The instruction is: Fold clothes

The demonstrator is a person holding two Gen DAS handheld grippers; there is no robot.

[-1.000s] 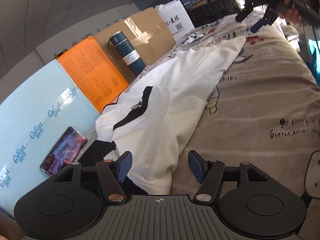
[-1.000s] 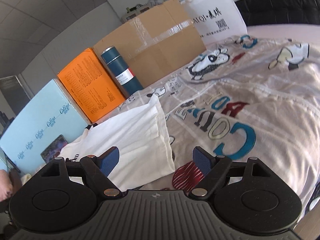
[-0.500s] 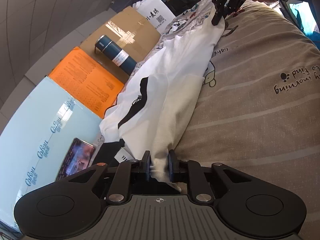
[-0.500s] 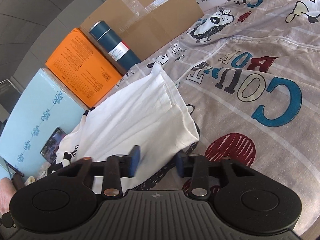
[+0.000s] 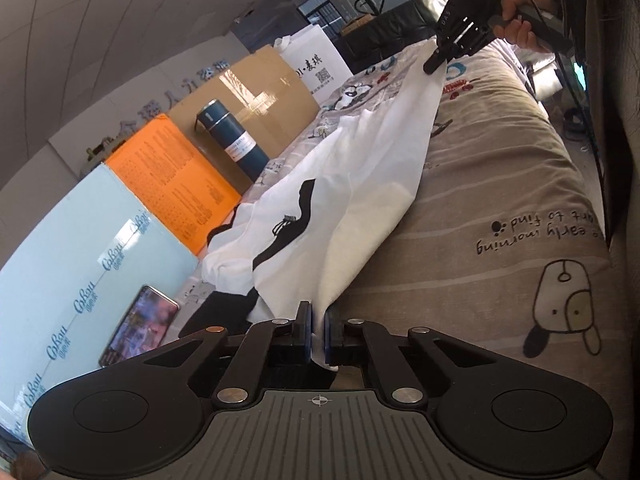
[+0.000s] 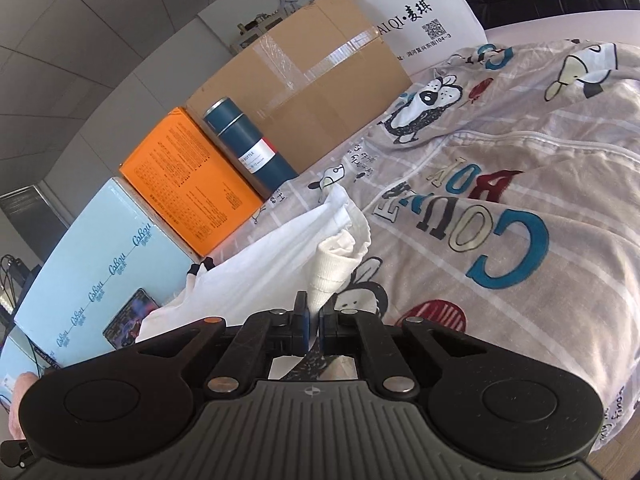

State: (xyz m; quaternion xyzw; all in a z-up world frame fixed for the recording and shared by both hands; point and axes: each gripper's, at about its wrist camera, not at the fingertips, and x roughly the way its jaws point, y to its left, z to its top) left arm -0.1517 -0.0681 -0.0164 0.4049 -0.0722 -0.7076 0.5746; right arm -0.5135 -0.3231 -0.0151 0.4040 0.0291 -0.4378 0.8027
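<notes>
Two claws: both pinch the same white garment, one at each end.
Bed [image 5: 500,184]: covered by a beige cartoon-print blanket; it fills the 3 o'clock half of the left wrist view.
White garment [image 5: 360,184]: a T-shirt with a black print, stretched in a long band across the bed from 6 o'clock up toward 1 o'clock in the left wrist view.
Pale blue box [image 5: 80,264]: at 9 o'clock, at the bed's edge, with a phone [image 5: 138,325] leaning on it.
Cardboard box [image 5: 256,96]: at 11 o'clock, behind the shirt.
Orange box [image 5: 176,176]: between the pale blue box and the cardboard box.
Blue bottle [image 5: 232,136]: upright, just in front of the cardboard box.
Left claw [image 5: 317,334]: jaws have just been closing and now press together on the shirt's near corner.
Right claw [image 6: 313,330]: jaws have just been closing; now clamped on a bunched white fold of the shirt at 6 o'clock in its own view.
</notes>
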